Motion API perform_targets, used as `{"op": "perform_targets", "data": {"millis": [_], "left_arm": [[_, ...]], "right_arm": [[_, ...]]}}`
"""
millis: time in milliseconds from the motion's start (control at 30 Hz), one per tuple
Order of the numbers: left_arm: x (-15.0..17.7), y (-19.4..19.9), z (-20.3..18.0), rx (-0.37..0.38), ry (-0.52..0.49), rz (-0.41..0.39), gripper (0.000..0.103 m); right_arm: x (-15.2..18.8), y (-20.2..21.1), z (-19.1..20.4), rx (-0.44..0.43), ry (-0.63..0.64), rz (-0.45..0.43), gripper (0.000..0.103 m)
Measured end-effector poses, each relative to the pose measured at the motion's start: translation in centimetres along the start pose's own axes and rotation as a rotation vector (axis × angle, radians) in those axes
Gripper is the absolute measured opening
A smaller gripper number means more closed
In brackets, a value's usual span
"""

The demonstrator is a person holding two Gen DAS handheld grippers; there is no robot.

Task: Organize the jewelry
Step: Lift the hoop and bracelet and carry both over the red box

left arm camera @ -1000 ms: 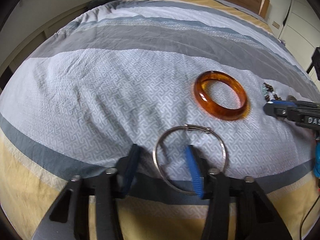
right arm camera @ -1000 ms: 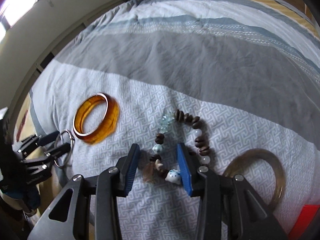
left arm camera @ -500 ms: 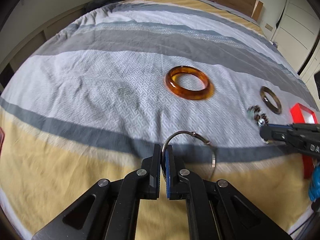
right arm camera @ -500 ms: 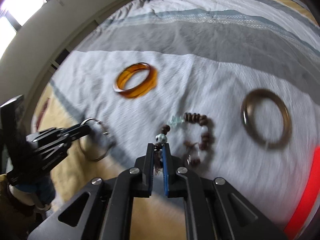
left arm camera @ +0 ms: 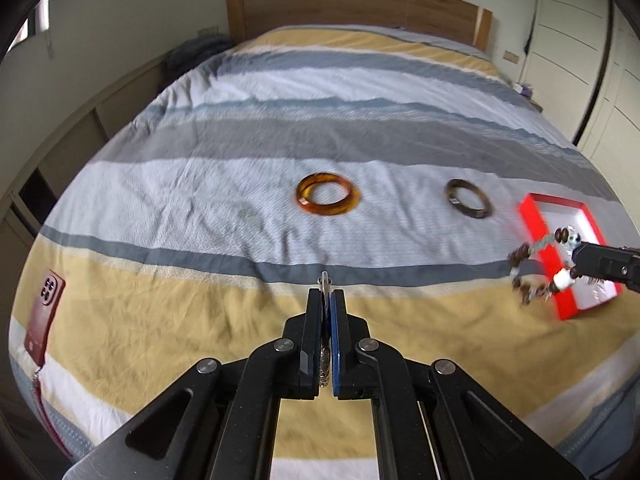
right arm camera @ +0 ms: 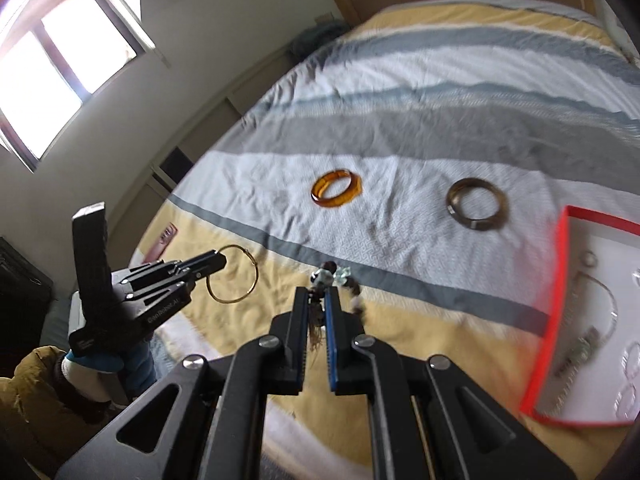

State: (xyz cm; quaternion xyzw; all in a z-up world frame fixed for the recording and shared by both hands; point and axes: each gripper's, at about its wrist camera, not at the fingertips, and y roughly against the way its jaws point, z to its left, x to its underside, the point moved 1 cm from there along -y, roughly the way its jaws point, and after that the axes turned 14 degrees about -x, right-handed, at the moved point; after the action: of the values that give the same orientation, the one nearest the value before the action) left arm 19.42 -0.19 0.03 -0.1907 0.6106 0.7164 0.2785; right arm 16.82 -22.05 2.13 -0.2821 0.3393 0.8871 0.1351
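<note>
Above the near, yellow-striped end of the bed (left arm camera: pixel 280 128), both claws are raised clear of the cover.

Left claw (left arm camera: pixel 329 300): pointed forward along the bed, its two black fingers pressed together on the thin silver wire bangle (right arm camera: pixel 233 273). In its own view the bangle shows edge-on, only a sliver standing above the fingertips; from the right wrist view it hangs as a full hoop off the tip, in the air over the yellow band. A blue-gloved hand (right arm camera: pixel 108 360) grips the handle below.

Right claw (right arm camera: pixel 317 300): nearly closed, clamped on the brown wooden bead bracelet with pale and glass beads (left arm camera: pixel 538 268). The strand dangles loose from the tips, a tassel trailing between the fingers. From the left wrist view it hangs at the near-left edge of the red-rimmed white jewelry tray (right arm camera: pixel 560 280), held above it.

Tray contents: a thin chain and several small pieces, blurred.

Lying flat on the white patterned band of the cover: translucent amber resin bangle (left arm camera: pixel 329 199) toward the middle; dark brown bangle (left arm camera: pixel 469 204) to its right, between the amber one and the tray. The two are well apart.

At the left edge of the bed: dark red phone (left arm camera: pixel 44 316), face down, with a cord.
</note>
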Motion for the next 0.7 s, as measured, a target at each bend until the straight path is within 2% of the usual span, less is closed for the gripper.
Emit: {"op": "perform_targets", "data": {"millis": [167, 333, 533, 700], "left_arm": [[-0.2, 4.1, -3.2, 0.042, -0.027, -0.048, 0.004], [-0.8, 7.0, -8.4, 0.099, -0.086, -0.087, 0.004], [-1.5, 8.8, -16.6, 0.186, -0.201, -0.109, 0.004], [-2.2, 8.5, -22.8, 0.247, -0.277, -0.1, 0.004]], "right_arm": [[1.9, 5.7, 0.1, 0.022, 0.001, -0.081, 0.007], [3.7, 10.7, -1.5, 0.059, -0.02, -0.148, 0.007], [5.5, 16.1, -5.8, 0.122, -0.091, -0.224, 0.007], [6.9, 19.2, -10.9, 0.178, -0.173, -0.259, 0.007]]}}
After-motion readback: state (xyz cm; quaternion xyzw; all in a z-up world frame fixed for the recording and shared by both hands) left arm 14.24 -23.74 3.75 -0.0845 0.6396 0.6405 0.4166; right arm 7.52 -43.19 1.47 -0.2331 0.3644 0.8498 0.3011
